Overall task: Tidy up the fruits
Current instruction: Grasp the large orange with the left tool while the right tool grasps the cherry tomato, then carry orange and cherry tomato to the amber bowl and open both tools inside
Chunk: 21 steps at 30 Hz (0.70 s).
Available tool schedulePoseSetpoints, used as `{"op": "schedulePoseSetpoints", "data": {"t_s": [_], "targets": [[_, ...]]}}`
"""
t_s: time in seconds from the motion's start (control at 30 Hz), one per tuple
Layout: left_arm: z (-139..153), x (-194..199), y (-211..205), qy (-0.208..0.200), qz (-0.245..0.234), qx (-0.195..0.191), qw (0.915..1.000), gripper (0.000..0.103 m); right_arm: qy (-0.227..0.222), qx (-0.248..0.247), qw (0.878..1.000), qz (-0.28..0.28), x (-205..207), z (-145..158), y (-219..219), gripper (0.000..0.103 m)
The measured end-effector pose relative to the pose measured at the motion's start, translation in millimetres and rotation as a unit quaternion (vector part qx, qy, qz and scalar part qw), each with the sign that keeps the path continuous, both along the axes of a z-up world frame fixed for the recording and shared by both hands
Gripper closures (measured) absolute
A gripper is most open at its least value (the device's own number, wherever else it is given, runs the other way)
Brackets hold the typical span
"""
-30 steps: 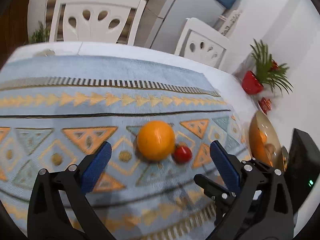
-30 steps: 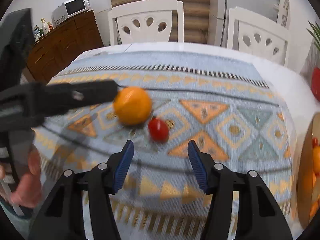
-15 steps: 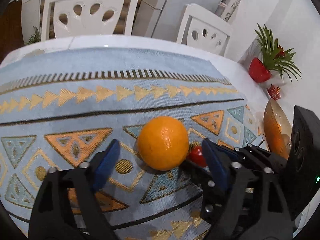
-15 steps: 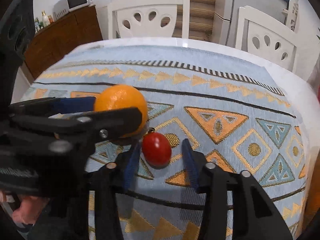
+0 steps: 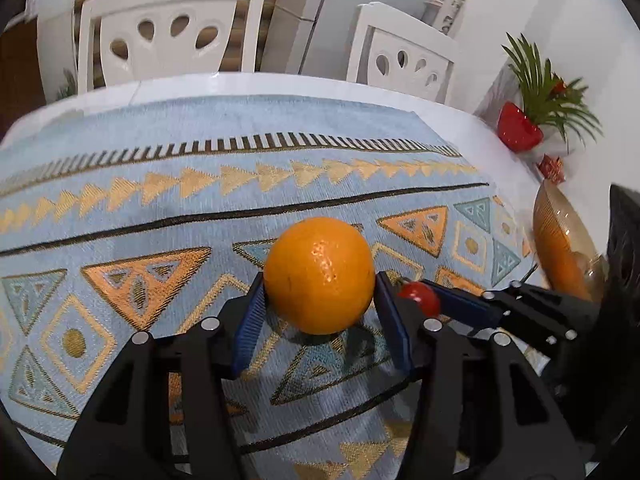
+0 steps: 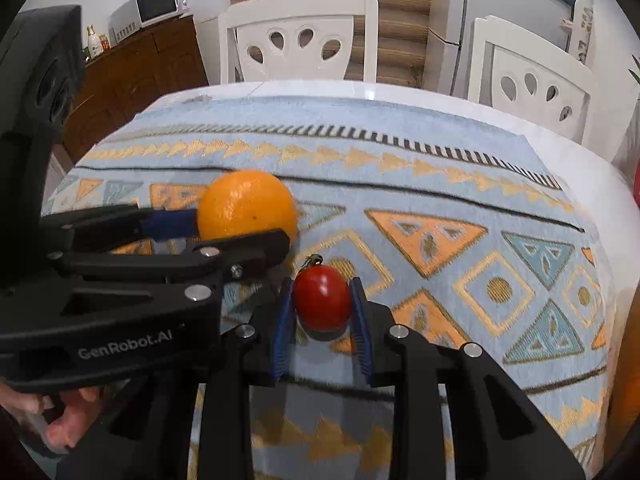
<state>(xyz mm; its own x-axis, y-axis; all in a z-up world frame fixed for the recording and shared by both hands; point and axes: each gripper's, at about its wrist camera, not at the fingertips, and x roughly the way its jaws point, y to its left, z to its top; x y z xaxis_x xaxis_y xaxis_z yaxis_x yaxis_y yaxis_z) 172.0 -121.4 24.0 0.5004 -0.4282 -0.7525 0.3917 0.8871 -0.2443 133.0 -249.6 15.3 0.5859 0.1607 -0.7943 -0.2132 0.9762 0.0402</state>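
On the patterned blue cloth (image 5: pixel 160 208) an orange (image 5: pixel 320 276) sits between the blue pads of my left gripper (image 5: pixel 319 294). Its jaws are closing, and both pads touch the fruit's sides. Just to the orange's right lies a small red cherry tomato (image 6: pixel 322 300) with a stem. My right gripper (image 6: pixel 321 292) is shut on it, one pad pressed on each side. In the right wrist view the left gripper (image 6: pixel 244 220) reaches in from the left around the orange (image 6: pixel 246 204). Both fruits rest on the cloth.
An amber glass bowl (image 5: pixel 550 204) holding orange fruit stands at the table's right edge. Beyond it are a red pot with a green plant (image 5: pixel 520 128), two white chairs (image 5: pixel 168 36) at the far side, and a wooden cabinet with a microwave (image 6: pixel 156 4) at the left.
Both grippers have closed in: the left came forward and down around the orange, and the right pads narrowed onto the cherry tomato. Neither fruit has shifted on the cloth.
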Motion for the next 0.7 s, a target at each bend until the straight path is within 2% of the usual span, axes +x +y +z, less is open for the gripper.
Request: {"op": "schedulePoseSetpoints", "data": {"t_s": [0.17, 0.37, 0.57, 0.7], "targets": [[7.9, -14.2, -9.3, -0.016, -0.015, 0.006, 0.9997, 0.05, -0.002, -0.013, 1.0, -0.018, -31.8, 12.1, -22.1, 0.076], [47.0, -56.7, -49.0, -0.056, -0.059, 0.004, 0.9967, 0.05, -0.029, -0.01, 0.997, -0.065, -85.7, 42.9, -70.6, 0.076], [85.5, -93.8, -110.2, -0.079, -0.115, -0.022, 0.99, 0.05, -0.067, 0.007, 0.986, -0.154, -128.5, 92.9, -144.4, 0.076], [102.1, -111.6, -166.2, -0.082, -0.152, -0.038, 0.9842, 0.05, -0.078, 0.019, 0.97, -0.228, -153.2, 118.9, -215.6, 0.076]]}}
